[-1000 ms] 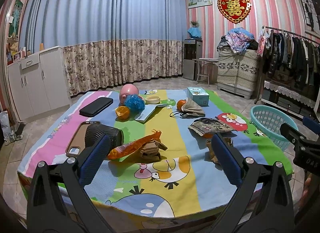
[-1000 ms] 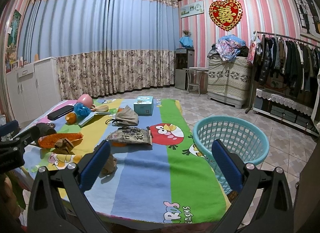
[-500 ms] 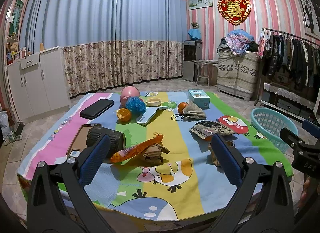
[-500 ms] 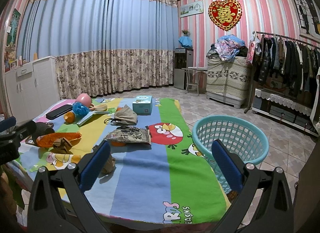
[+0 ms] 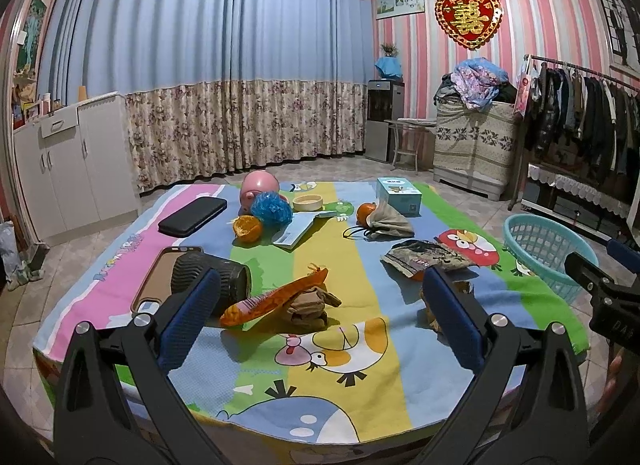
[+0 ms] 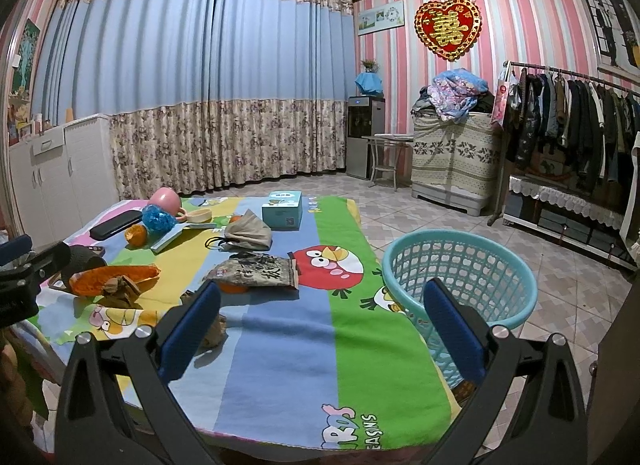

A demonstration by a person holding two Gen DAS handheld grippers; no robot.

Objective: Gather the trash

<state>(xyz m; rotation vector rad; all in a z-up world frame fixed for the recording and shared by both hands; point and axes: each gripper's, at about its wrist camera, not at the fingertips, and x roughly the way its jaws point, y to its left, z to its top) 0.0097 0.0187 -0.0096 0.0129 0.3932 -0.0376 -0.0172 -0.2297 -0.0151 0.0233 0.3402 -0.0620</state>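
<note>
— Where the trash, relative to the tools?

— Orange snack wrapper (image 5: 276,297) dead ahead of left gripper (image 5: 320,321), lying on cartoon-print tablecloth (image 5: 340,397), long axis slanting from near-left up to far-right. Resting partly over crumpled brown paper (image 5: 310,305). Closer to left tool than right.

— State of the tools?

— Left gripper spread wide, empty. Right gripper (image 6: 322,323) likewise spread wide, empty, aimed between table edge and teal basket (image 6: 516,265) standing on floor just beside table's right side.

— Anything in the way?

— Black cylinder (image 5: 212,279) just left of wrapper, atop phone case (image 5: 154,281). Printed pouch (image 5: 428,259) and second brown scrap (image 5: 430,311) off right. Farther back: orange (image 5: 247,228), blue mesh ball (image 5: 272,207), box (image 5: 398,196). Straight reach probably unobstructed.
</note>
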